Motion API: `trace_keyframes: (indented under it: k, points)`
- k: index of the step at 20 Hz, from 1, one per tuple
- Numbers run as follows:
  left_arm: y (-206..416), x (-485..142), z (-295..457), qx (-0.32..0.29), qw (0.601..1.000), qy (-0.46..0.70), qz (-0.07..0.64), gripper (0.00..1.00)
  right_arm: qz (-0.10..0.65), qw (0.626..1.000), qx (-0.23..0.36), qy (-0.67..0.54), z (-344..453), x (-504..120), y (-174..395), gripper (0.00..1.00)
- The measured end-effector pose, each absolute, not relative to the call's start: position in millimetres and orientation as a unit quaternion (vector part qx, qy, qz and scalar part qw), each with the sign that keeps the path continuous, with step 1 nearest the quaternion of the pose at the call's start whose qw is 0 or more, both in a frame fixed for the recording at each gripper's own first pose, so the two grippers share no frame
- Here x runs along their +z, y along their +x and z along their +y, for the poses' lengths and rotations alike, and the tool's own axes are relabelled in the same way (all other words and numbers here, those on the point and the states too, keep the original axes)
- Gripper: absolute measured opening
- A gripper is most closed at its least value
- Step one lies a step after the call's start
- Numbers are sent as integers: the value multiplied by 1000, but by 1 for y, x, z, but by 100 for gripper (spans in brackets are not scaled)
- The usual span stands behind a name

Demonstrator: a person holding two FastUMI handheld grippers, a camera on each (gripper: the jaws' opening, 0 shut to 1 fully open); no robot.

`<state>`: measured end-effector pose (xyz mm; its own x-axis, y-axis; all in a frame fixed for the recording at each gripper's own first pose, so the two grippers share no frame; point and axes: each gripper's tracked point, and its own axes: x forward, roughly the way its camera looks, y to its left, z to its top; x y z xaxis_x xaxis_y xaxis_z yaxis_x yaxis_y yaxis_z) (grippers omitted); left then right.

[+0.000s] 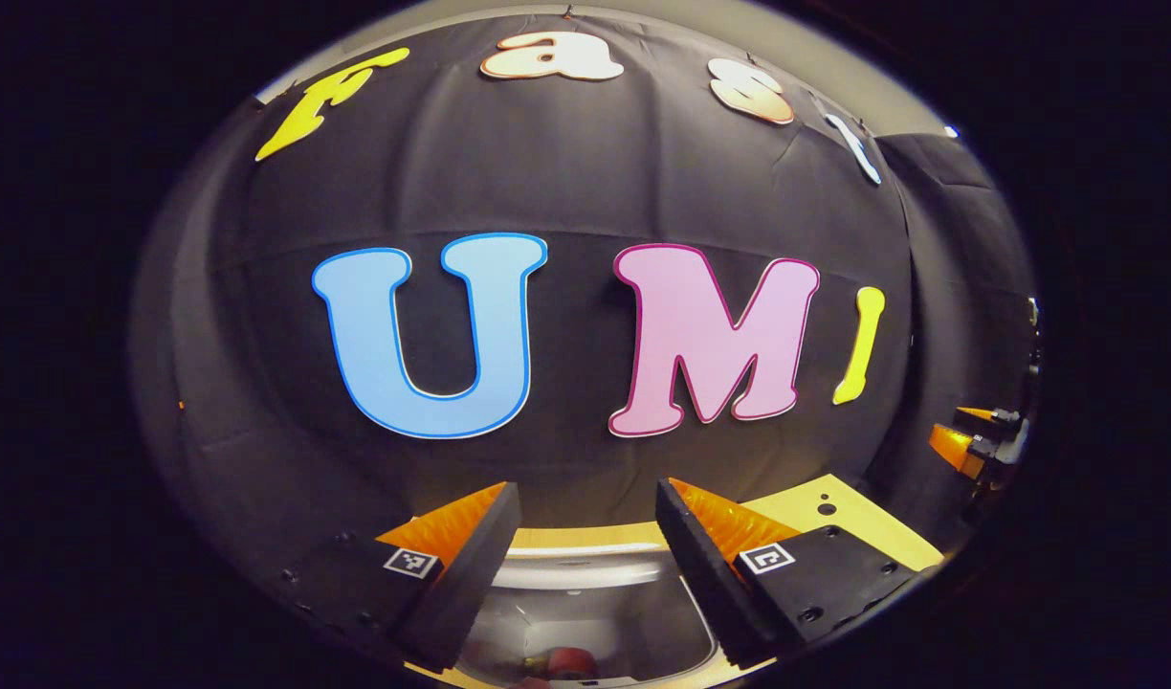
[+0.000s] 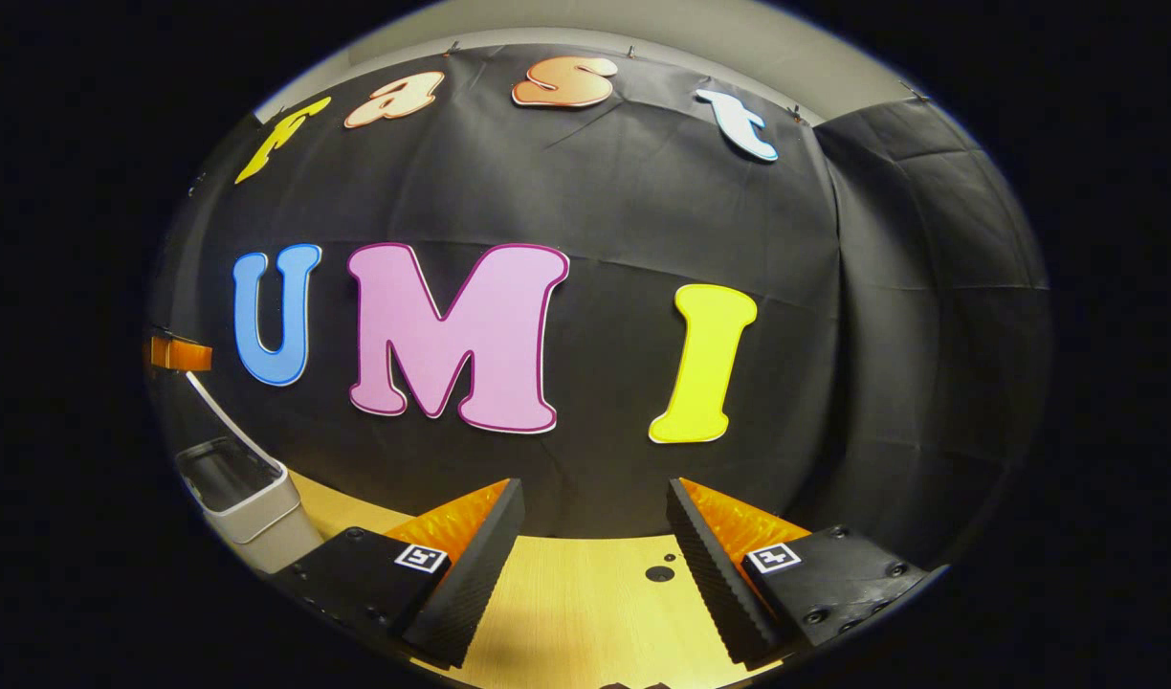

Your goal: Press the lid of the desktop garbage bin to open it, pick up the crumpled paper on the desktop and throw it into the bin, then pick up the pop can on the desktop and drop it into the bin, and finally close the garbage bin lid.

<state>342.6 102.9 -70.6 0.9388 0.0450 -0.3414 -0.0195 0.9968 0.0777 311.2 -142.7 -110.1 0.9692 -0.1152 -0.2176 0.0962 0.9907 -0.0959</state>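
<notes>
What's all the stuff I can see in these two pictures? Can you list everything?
bin: one, white, lid up, at the table's left end in the right gripper view; right under the fingers in the left gripper view
red thing: one, down inside the bin; too little shows to say what it is
table: one, light wood, with a small dark hole in its top
wall: black cloth, behind the table
left gripper: one, fingers apart, empty, above the open bin
right gripper: one, fingers apart, empty, over bare table; also seen far right in the left gripper view
</notes>
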Motion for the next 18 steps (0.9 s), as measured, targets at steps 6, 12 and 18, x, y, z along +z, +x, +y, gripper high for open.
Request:
trace_keyframes:
  k: [6,12,18]
  points:
    - [308,-102,103,28,983,33,176,98,135,989,-27,-52,-122,-135,295,97]
    - [280,-154,110,42,978,33,201,98,154,987,-12,-55,-111,-157,279,97]
    - [266,-185,110,41,979,35,195,99,163,985,-10,-58,-109,-166,261,97]
